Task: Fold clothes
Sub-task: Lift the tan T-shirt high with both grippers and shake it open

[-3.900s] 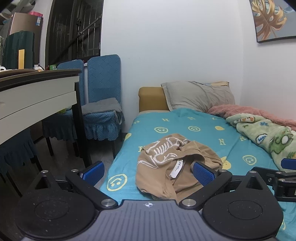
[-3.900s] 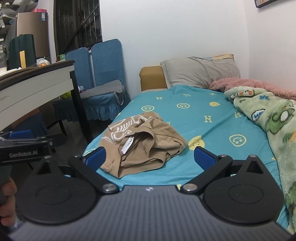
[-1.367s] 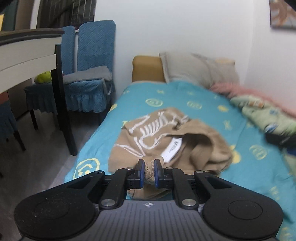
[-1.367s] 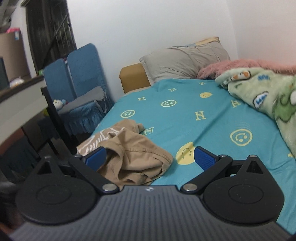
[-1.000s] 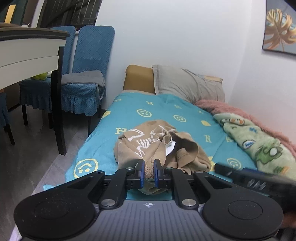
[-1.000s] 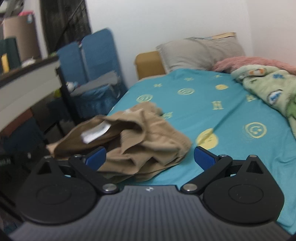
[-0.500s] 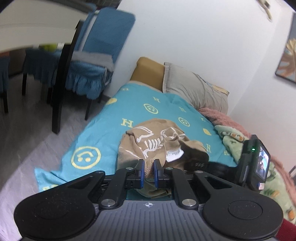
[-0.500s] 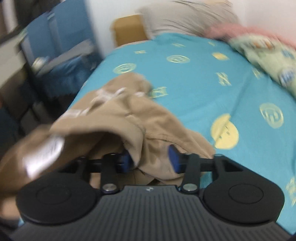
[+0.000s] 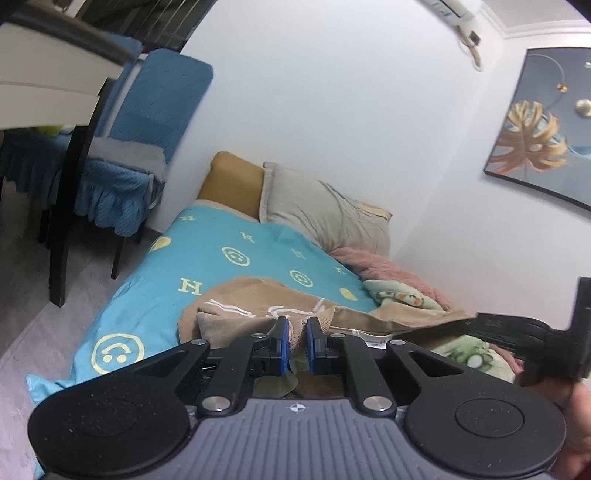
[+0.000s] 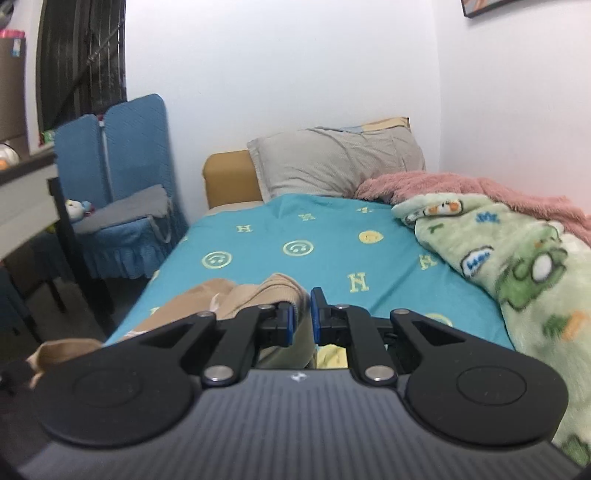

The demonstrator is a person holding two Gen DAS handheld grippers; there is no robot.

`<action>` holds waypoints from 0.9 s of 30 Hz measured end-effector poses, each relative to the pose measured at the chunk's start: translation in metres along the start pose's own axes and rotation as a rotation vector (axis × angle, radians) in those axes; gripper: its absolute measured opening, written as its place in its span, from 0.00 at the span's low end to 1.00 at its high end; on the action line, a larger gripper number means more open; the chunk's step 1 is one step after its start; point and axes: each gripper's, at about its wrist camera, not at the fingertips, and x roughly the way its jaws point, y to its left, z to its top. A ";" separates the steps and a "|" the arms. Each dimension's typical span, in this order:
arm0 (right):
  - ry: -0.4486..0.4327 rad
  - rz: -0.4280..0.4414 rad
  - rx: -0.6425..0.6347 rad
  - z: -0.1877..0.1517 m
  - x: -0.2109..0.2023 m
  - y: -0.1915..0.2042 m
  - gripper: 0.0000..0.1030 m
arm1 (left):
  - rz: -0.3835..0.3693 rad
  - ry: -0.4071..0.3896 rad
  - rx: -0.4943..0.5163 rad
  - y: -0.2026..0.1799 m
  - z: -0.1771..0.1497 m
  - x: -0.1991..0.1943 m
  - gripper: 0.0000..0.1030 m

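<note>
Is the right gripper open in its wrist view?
No, the right gripper is shut on a fold of the tan shirt.

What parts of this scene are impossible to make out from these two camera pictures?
- Tan shirt, left wrist view: its near part is hidden behind the left gripper, and its white print is creased and unreadable.
- Tan shirt, right wrist view: mostly covered by the right gripper.
- White label, left wrist view: too small to read.
- Wall picture, right wrist view: cut off by the top edge.
</note>
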 end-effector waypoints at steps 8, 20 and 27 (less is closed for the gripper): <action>0.139 0.164 0.084 -0.031 -0.016 -0.013 0.12 | 0.068 0.248 0.193 -0.019 -0.027 0.016 0.11; 0.232 0.255 0.172 -0.059 0.000 -0.017 0.12 | 0.120 0.391 0.309 -0.032 -0.069 0.042 0.50; 0.224 0.288 0.184 -0.058 -0.002 -0.018 0.12 | 0.228 0.399 0.436 -0.051 -0.095 0.073 0.61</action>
